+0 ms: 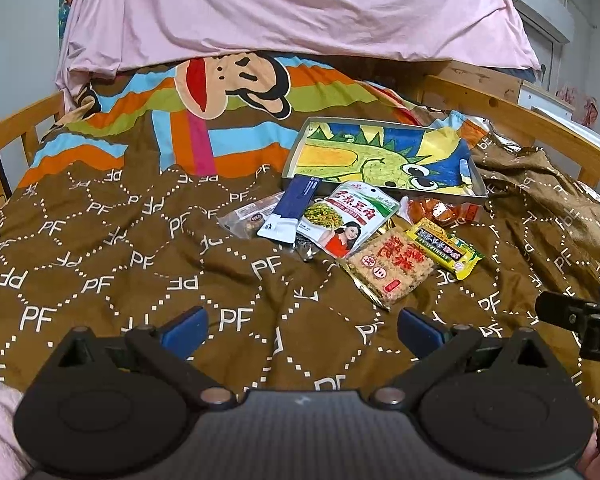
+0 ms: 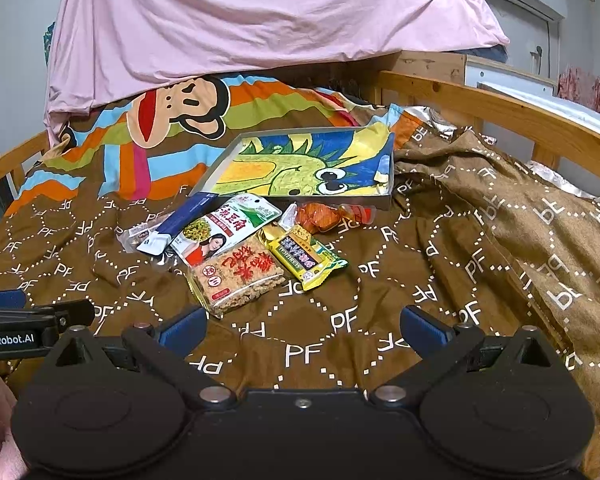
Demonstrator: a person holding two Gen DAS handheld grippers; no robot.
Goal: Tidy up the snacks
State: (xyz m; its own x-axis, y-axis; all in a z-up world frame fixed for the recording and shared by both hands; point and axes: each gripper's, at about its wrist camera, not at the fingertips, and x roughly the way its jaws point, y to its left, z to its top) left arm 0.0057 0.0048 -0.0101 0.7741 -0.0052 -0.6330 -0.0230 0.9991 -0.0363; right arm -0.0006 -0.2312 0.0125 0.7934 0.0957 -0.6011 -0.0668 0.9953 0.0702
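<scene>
Both grippers, left gripper [image 1: 302, 330], right gripper [image 2: 303, 330], gaping, empty; quilt [image 2: 440, 280] printed "PF".

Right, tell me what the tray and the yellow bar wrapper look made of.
Tray: probably cardboard, matte grey walls with thin, square edges; printed dragon drawing inside. Yellow wrapper: likely plastic film, glossy, crimped at the ends.

Your left gripper [image 1: 302, 330]: jaws spread wide, blue pads [image 1: 186, 330] apart, nothing between, pointing toward 12 o'clock. Your right gripper [image 2: 302, 330]: same wide spread, empty, aimed 12 o'clock. Each shows in other's view, side by side: right at 3 o'clock, left at 9 o'clock.
</scene>
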